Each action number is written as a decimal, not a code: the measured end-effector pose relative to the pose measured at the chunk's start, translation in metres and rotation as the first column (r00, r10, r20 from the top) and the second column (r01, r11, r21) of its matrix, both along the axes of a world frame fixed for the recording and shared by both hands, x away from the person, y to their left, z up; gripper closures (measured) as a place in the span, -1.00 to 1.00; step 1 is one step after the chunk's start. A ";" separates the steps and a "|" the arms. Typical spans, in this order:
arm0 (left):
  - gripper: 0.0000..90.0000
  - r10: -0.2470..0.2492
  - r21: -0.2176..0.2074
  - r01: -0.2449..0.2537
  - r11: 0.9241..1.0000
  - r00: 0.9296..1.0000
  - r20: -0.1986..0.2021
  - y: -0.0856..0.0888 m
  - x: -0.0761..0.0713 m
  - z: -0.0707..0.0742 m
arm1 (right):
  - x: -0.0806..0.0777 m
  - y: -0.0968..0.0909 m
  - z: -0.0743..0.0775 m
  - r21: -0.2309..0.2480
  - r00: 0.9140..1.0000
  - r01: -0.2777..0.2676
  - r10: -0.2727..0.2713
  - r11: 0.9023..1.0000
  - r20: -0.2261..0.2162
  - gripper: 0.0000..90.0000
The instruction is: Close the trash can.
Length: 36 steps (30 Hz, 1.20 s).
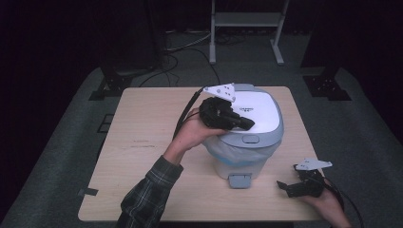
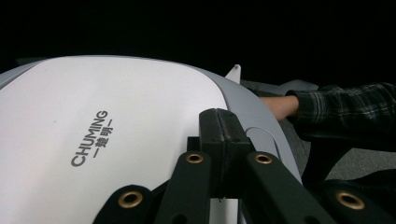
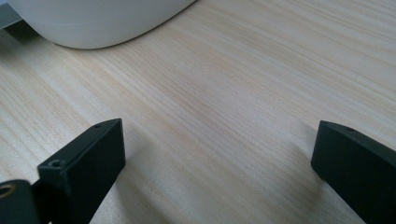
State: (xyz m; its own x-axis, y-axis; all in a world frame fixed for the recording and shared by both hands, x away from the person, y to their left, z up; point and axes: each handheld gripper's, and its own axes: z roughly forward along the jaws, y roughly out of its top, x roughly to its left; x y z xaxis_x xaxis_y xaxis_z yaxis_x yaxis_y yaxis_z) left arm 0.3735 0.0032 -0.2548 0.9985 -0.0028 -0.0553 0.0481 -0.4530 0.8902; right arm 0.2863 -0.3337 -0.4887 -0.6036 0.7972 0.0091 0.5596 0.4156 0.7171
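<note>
A white pedal bin (image 1: pixel 237 164) with a plastic liner stands right of centre on the wooden table (image 1: pixel 142 142). Its white, grey-rimmed lid (image 1: pixel 259 111) is down, and a grey pedal (image 1: pixel 239 180) sticks out at the front. My left gripper (image 1: pixel 247 124) lies over the lid's front left, its jaws shut with nothing between them. In the left gripper view the closed jaws (image 2: pixel 222 116) sit just above the lid (image 2: pixel 93 130) near its printed lettering. My right gripper (image 1: pixel 283 186) rests on the table at the front right. Its jaws (image 3: pixel 219 149) stand wide open over bare wood, the bin's base (image 3: pixel 93 23) ahead.
A metal stand (image 1: pixel 247 23) and cables (image 1: pixel 185 45) sit on the floor behind the table. A plaid sleeve (image 2: pixel 345 107) crosses the right side of the left gripper view. Bare wood spreads left of the bin. A bit of tape (image 1: pixel 88 192) marks the front left corner.
</note>
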 end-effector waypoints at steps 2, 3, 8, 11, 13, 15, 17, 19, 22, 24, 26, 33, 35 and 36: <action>0.75 0.025 -0.001 -0.025 1.000 1.000 0.016 0.003 -0.001 0.001 | 0.000 0.000 0.000 0.000 1.000 0.000 0.000 1.000 0.000 -0.96; 0.66 0.037 -0.012 -0.037 0.999 0.999 0.017 0.005 -0.002 0.002 | 0.000 0.000 0.000 0.000 1.000 0.000 0.000 1.000 0.000 -0.96; 0.32 0.086 -0.057 -0.085 0.995 0.996 0.023 0.028 -0.002 0.009 | 0.000 0.000 0.000 0.000 1.000 0.000 0.000 1.000 0.000 -0.96; 0.06 0.111 -0.066 -0.110 0.992 0.994 0.022 0.043 -0.005 0.011 | 0.000 0.000 0.000 0.000 1.000 0.000 0.000 1.000 0.000 -0.96; -0.09 0.140 -0.064 -0.138 0.988 0.990 0.028 0.053 -0.008 0.011 | 0.000 0.000 0.000 0.000 1.000 -0.001 0.001 1.000 0.000 -0.96; -0.25 0.176 -0.062 -0.173 0.983 0.984 0.040 0.063 -0.011 0.009 | 0.000 0.000 0.000 0.000 1.000 0.000 0.000 1.000 0.000 -0.96; -0.35 0.199 -0.062 -0.197 0.979 0.979 0.033 0.073 -0.014 0.004 | 0.000 0.000 0.000 0.000 1.000 0.000 0.000 1.000 -0.001 -0.96; -0.42 0.216 -0.062 -0.214 0.975 0.976 0.031 0.082 -0.018 -0.002 | 0.000 0.000 0.000 0.000 1.000 0.000 0.000 1.000 0.000 -0.96; -0.56 0.254 -0.057 -0.251 0.966 0.966 0.048 0.094 -0.025 -0.010 | 0.000 0.000 0.000 0.000 1.000 0.000 0.000 1.000 0.000 -0.96; -0.59 0.272 -0.060 -0.269 0.961 0.961 0.057 0.103 -0.029 -0.016 | 0.000 0.000 0.000 0.000 1.000 0.000 0.000 1.000 0.000 -0.96; -0.62 0.298 -0.057 -0.294 0.954 0.952 0.072 0.112 -0.033 -0.023 | 0.000 0.000 0.000 0.000 1.000 0.000 0.000 1.000 0.000 -0.96; -0.80 0.391 -0.060 -0.388 0.920 0.917 0.074 0.138 -0.045 -0.047 | 0.000 0.000 0.000 0.000 1.000 0.000 0.000 1.000 0.000 -0.96; -0.80 0.410 -0.056 -0.407 0.912 0.909 0.077 0.144 -0.047 -0.054 | 0.000 0.000 0.000 0.000 1.000 0.000 0.000 1.000 0.000 -0.96; -0.80 0.419 -0.057 -0.416 0.908 0.905 0.077 0.147 -0.049 -0.058 | 0.000 0.000 0.000 0.000 1.000 0.000 0.000 1.000 0.000 -0.96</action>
